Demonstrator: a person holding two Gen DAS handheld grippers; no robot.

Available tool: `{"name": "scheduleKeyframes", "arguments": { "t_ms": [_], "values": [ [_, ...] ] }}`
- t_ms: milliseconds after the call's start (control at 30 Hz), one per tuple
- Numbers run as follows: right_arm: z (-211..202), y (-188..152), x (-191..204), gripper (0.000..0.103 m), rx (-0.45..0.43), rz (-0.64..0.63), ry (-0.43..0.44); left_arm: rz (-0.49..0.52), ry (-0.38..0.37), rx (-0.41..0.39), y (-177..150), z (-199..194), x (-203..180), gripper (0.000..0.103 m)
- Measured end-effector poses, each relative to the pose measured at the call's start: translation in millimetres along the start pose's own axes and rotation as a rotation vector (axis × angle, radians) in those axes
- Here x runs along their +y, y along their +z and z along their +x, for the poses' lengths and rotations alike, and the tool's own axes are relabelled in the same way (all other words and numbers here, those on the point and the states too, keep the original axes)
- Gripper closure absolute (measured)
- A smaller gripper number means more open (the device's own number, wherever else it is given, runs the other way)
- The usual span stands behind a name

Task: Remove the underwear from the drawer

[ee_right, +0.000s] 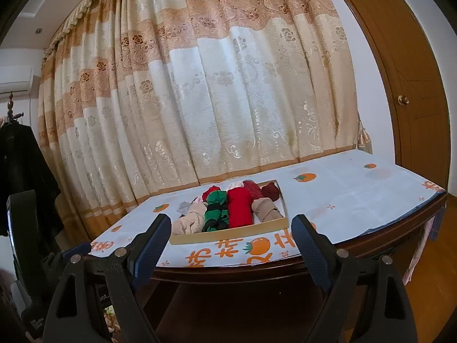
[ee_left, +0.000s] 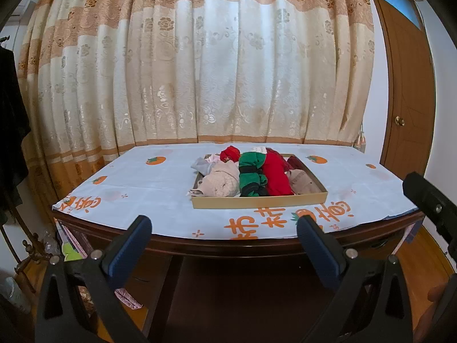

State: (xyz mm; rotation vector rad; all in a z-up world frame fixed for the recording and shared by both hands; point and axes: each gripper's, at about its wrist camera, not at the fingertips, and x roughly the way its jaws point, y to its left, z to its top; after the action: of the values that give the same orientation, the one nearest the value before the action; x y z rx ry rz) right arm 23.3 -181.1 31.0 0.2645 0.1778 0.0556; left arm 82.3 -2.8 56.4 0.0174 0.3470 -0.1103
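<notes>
A shallow tan drawer tray [ee_left: 257, 201] [ee_right: 228, 233] rests on a table under a white cloth printed with orange fruit [ee_left: 160, 180] [ee_right: 357, 188]. Rolled underwear fills it: a beige piece [ee_left: 222, 181] [ee_right: 188, 223], a green and black one [ee_left: 251, 175] [ee_right: 217, 211], a red one [ee_left: 275, 175] [ee_right: 240, 210], a tan one [ee_left: 302, 183] [ee_right: 265, 208]. My left gripper [ee_left: 224, 228] hangs open in front of the table's near edge, nothing between its fingers. My right gripper [ee_right: 228, 233] is open too, short of the tray and empty.
A long patterned curtain [ee_left: 200, 71] hangs behind the table. A brown wooden door [ee_left: 411, 100] stands at the right. Dark clothing on a rack [ee_left: 8, 131] is at the left. The other gripper [ee_left: 431, 203] shows at the right edge of the left wrist view.
</notes>
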Motion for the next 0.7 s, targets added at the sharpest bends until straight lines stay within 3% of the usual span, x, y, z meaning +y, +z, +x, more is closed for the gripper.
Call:
{"name": "scheduleKeyframes", "arguments": {
  "t_ms": [700],
  "values": [
    [-6.7, -2.3, 8.7, 0.015, -0.009, -0.008, 0.009, -0.007, 0.013, -0.011, -2.2, -7.6, 6.3, 0.0]
  ]
}}
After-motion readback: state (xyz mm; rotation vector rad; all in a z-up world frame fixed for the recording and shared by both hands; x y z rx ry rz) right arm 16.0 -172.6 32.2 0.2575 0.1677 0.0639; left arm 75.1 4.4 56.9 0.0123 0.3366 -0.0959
